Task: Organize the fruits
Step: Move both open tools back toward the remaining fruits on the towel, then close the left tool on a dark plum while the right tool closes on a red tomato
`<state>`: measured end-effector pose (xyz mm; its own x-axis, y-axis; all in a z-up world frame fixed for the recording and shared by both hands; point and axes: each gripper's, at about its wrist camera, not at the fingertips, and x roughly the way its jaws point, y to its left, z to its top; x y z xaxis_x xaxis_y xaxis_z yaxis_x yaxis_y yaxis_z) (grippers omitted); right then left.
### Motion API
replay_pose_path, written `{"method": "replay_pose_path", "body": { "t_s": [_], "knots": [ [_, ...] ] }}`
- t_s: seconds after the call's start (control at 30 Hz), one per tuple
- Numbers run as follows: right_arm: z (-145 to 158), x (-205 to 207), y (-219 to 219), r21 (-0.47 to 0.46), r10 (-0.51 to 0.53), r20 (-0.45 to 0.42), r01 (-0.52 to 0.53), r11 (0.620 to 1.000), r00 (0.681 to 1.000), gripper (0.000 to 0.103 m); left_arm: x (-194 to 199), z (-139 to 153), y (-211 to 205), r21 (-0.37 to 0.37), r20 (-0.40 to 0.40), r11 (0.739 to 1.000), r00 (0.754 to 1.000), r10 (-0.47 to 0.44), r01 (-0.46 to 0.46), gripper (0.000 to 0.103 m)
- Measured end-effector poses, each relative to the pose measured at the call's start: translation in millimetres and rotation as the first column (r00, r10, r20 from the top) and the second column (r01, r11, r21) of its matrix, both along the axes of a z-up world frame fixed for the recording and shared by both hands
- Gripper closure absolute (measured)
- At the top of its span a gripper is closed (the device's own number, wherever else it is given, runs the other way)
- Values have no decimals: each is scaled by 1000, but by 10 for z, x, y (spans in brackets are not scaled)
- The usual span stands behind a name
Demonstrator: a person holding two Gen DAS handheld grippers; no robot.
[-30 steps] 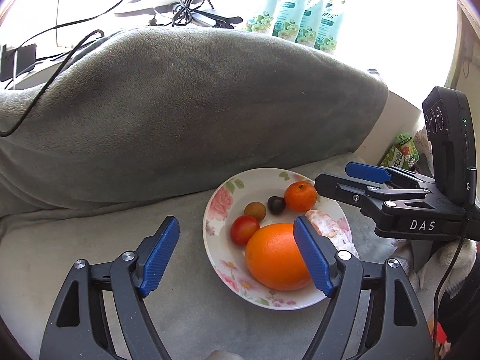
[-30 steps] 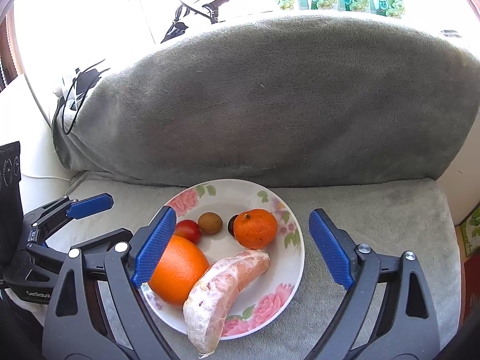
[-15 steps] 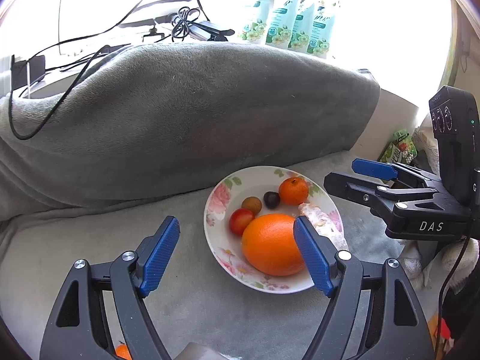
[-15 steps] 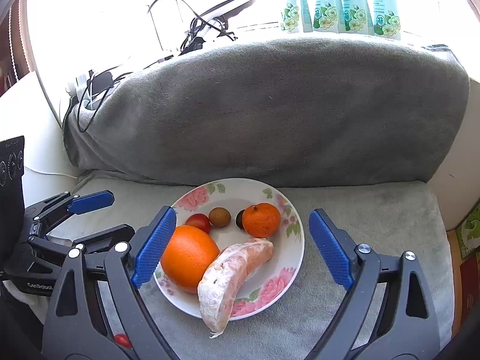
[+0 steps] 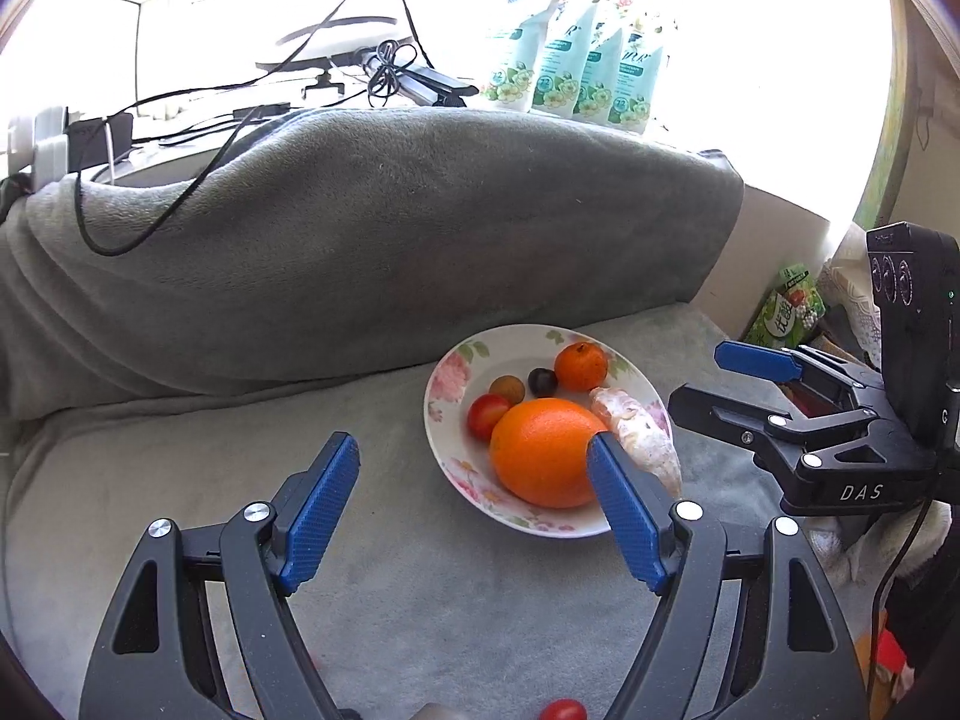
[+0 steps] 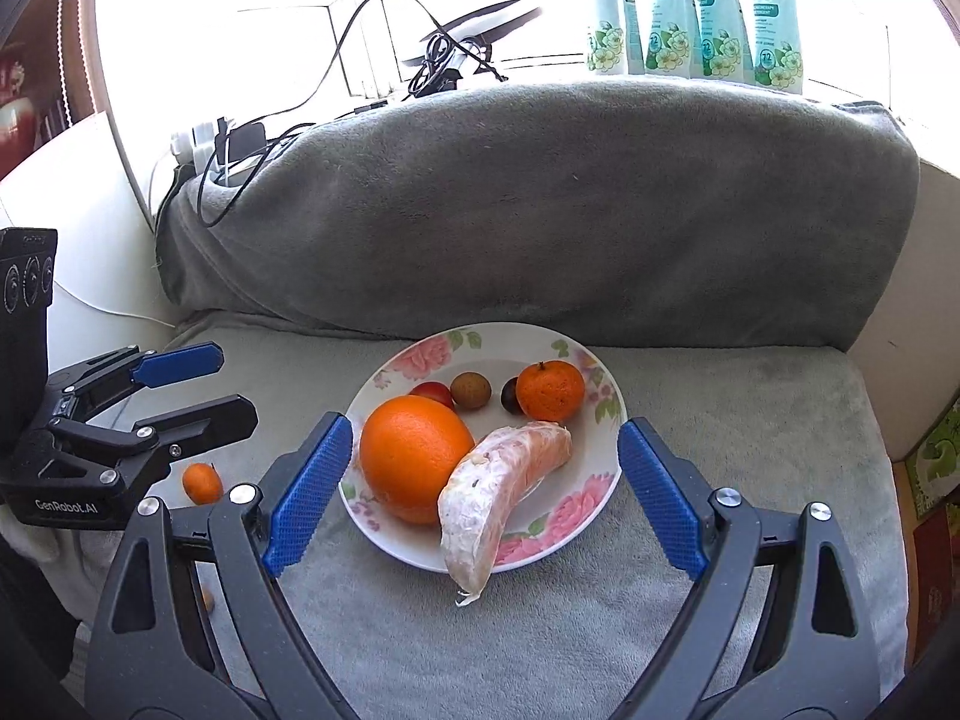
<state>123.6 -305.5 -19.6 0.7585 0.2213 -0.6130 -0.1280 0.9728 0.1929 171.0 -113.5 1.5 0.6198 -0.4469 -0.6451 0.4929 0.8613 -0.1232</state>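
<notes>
A floral plate [image 5: 456, 360] [image 6: 600, 498] on the grey cushion holds a big orange [image 5: 543, 450] [image 6: 414, 456], a peeled pomelo segment [image 5: 636, 438] [image 6: 498, 486], a mandarin [image 5: 580, 366] [image 6: 549, 390], a red tomato [image 5: 487, 414] [image 6: 433, 391], a brown longan [image 5: 507, 387] [image 6: 471, 390] and a dark grape [image 5: 542, 381] [image 6: 510, 393]. My left gripper [image 5: 474, 516] [image 6: 198, 384] is open and empty, left of the plate. My right gripper [image 6: 480, 501] [image 5: 720, 381] is open and empty, in front of it. A small kumquat [image 6: 202, 483] and a red fruit [image 5: 562, 710] lie off the plate.
A grey blanket-covered back cushion [image 6: 540, 210] rises behind the plate. Cables and chargers [image 5: 240, 120] and several detergent pouches [image 6: 696, 12] sit on the sill. A green packet [image 5: 786, 306] lies at the right, past the cushion edge.
Both grippers have drawn back from the plate, so it looks smaller and farther. The kumquat and a small red fruit have come into view near the cushion's front. Both jaws stay open.
</notes>
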Motion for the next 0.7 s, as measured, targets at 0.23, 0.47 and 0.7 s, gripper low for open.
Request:
{"method": "replay_pose_path", "body": {
  "t_s": [0.23,0.47,0.7],
  "knots": [
    [70,-276,85,25,25,41,-27,999,999,11,-137,-9,335,-7,12,999,999,40,-40,24],
    [68,-506,320,13,107,45,-108,994,993,11,-213,-149,844,-35,-37,990,990,136,-137,25],
    [18,-677,605,0,192,36,-192,981,981,11,-316,-375,1196,-42,-114,979,974,195,-201,43]
  ]
}}
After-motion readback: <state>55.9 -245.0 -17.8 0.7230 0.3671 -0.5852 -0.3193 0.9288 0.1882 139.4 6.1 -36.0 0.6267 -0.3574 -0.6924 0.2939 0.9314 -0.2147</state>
